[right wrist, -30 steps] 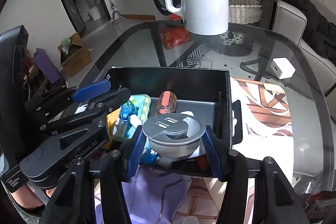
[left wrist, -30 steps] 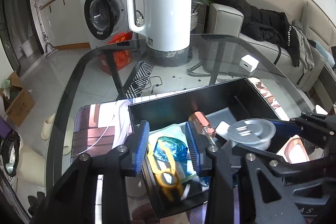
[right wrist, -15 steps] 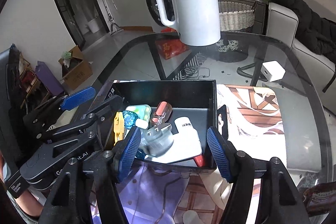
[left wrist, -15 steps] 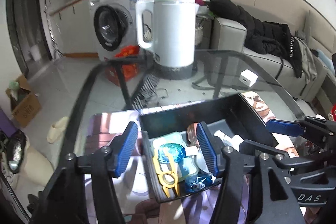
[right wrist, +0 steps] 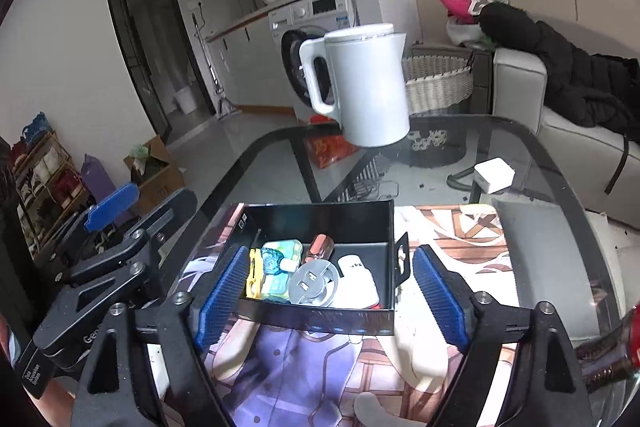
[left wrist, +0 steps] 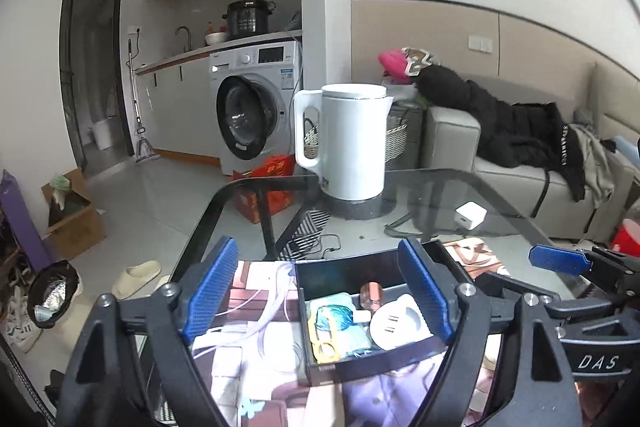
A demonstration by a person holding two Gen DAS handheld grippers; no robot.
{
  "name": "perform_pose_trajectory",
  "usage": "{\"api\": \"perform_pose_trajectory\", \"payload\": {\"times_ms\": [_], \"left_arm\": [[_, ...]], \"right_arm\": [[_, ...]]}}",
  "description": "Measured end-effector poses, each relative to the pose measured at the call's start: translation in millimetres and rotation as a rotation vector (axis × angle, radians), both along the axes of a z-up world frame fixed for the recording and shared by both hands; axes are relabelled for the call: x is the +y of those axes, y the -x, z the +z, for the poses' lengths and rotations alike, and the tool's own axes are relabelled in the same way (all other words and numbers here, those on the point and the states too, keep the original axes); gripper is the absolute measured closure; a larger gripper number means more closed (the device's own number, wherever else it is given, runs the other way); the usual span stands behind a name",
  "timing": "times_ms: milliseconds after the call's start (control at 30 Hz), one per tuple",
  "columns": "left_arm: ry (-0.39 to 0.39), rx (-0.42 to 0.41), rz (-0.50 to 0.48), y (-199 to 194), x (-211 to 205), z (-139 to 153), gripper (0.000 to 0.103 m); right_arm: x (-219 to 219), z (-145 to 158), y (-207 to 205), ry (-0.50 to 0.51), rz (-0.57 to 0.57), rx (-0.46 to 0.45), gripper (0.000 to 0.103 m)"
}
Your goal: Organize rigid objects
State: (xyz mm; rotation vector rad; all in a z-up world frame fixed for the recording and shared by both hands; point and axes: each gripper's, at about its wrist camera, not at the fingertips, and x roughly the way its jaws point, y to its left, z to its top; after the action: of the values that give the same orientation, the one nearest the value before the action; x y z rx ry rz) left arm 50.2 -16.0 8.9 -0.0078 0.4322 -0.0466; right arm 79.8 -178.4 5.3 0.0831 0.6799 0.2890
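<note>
Spreading further apart at this moment, both claws are empty: the left claw [left wrist: 318, 291] and the right claw [right wrist: 330, 293] each frame the black box [right wrist: 320, 217] with nothing between their blue pads. A second ago the right claw was clamped on the round grey socket disc [right wrist: 313, 285] and the left one was nearly closed low over the box; since then the disc has been let go and both views have pulled up and back. The disc now lies inside the box at lower centre of the right view, tilted against a white bottle [right wrist: 357, 281], beside a copper-coloured tube [right wrist: 321, 247], a teal packet [right wrist: 276, 259] and a yellow clip [right wrist: 253, 273]. That placement looks finished, so the hands seem free for whatever rigid item remains on the glass surface [right wrist: 532, 163].
</note>
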Motion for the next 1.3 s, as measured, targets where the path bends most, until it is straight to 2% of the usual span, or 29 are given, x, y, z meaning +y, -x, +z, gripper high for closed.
{"api": "perform_pose_trajectory", "payload": {"times_ms": [67,133,167,300,467,567,767,933,1300], "left_arm": [[-0.002,-0.028,0.018,9.2,1.1,-0.7,0.009],[-0.016,-0.071,0.027,22.4,2.4,-3.0,0.004],[-0.027,-0.088,0.024,27.3,2.5,-5.0,0.003],[-0.074,-0.125,0.018,43.9,-0.8,-13.3,0.003],[-0.085,-0.15,0.026,62.8,0.4,-17.7,0.0],[-0.087,-0.129,0.01,68.5,0.0,-25.7,0.0],[-0.056,-0.077,0.019,73.3,3.2,-42.1,0.0],[-0.089,-0.113,0.021,77.4,1.5,-46.6,0.0],[-0.081,-0.138,0.023,81.7,4.9,-41.0,0.0]], "right_arm": [[-1.4,2.1,9.1,0.005,-0.001,-0.021,0.013],[-3.9,2.4,20.8,0.004,-0.003,-0.056,0.01],[-4.8,1.6,25.4,0.006,-0.01,-0.069,0.004],[-10.2,-2.7,50.9,0.013,-0.029,-0.139,0.001],[-17.2,-8.8,72.5,0.006,-0.091,-0.202,0.001],[-21.3,-15.7,77.8,-0.023,-0.13,-0.22,0.001],[-14.4,-22.8,86.3,0.027,-0.171,-0.301,0.001],[-6.6,-24.5,94.1,0.081,-0.179,-0.35,0.001],[-13.9,-25.7,92.2,0.051,-0.198,-0.334,0.001]]}}
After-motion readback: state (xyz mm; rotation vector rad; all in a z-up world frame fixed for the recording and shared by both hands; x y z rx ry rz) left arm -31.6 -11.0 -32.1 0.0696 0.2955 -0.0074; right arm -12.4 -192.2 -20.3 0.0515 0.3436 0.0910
